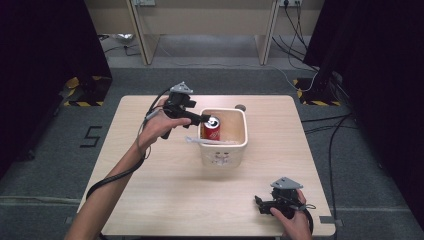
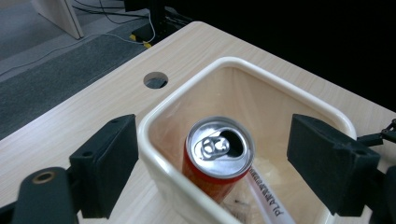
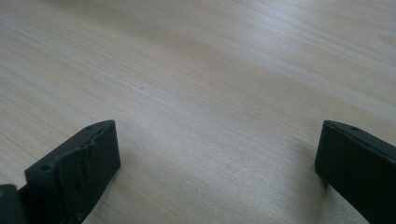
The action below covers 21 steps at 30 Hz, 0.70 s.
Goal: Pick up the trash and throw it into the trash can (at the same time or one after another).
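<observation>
Where the red can (image 1: 211, 129) stands upright inside the cream bin (image 1: 242, 143), we see its silver top already opened, near the bin's left wall. Beside it in the bin lies a white wrapper (image 2: 271, 198) with printed letters. Our left claw (image 2: 212, 158) hovers just over the can, jaws spread wide, one outside the bin's rim and one over its inside. Our right claw (image 3: 217, 172) rests low on the pale wooden desk (image 1: 165, 190) near its front right corner, jaws also wide apart, holding nothing.

Fingers (image 2: 106, 172) spread astride red can (image 2: 218, 157) in tub (image 2: 161, 112).
</observation>
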Each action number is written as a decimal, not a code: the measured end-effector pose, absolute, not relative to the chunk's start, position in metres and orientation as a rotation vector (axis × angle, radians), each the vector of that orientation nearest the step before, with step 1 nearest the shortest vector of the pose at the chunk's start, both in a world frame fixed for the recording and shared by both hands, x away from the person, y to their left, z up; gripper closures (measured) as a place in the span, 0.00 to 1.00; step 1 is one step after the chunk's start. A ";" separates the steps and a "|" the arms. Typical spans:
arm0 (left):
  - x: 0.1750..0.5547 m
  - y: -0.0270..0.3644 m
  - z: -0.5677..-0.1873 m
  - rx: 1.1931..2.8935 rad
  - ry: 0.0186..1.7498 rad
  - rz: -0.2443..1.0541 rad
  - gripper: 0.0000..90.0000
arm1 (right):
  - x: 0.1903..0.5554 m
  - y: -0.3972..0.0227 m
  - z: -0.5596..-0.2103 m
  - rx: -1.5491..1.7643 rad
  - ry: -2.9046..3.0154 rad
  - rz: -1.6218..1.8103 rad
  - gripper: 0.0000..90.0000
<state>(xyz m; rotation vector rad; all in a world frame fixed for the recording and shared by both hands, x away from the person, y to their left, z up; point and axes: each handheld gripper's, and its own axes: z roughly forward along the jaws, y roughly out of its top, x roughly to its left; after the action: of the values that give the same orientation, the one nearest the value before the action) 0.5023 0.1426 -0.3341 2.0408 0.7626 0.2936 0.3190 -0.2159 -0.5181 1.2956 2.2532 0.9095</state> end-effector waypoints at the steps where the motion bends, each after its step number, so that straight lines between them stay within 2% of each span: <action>1: 0.501 0.146 -0.334 2.034 0.770 0.296 0.18 | 0.319 -0.216 -0.518 1.296 2.252 0.910 0.00; 21: 0.490 0.184 -0.346 1.974 0.834 0.310 0.18 | 0.319 -0.216 -0.518 1.294 2.253 0.907 0.00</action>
<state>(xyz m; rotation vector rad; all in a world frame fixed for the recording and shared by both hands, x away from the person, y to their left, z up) 0.4904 0.1838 -0.3459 1.9736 0.8344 0.3103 0.3190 -0.2160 -0.5182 1.2940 2.2534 0.9071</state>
